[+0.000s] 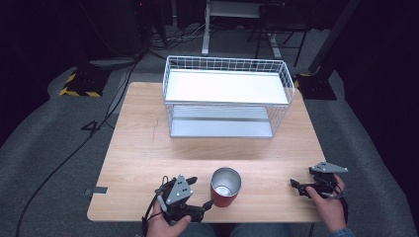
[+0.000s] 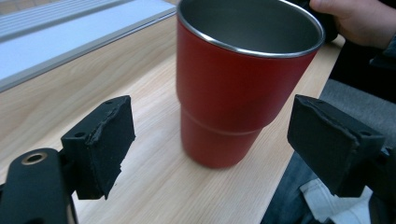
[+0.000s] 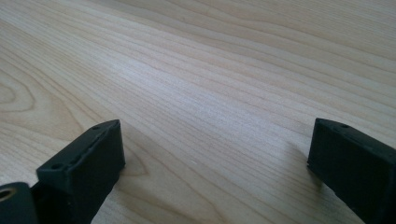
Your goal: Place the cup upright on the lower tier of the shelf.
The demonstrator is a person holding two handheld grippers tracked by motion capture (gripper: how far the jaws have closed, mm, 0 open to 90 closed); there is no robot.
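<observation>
Red cup (image 2: pixel 236 88) just ahead (upright) — left gripper (image 2: pixel 210 140) gaping.

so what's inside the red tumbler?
Nothing visible: the red tumbler shows bare steel walls and bottom in the high view. The left gripper view takes in the upper inner wall, with the bottom hidden behind the near side.

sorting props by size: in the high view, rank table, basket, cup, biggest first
1. table
2. basket
3. cup
The gaps are plain, so nearness to the camera does not change the order.
</observation>
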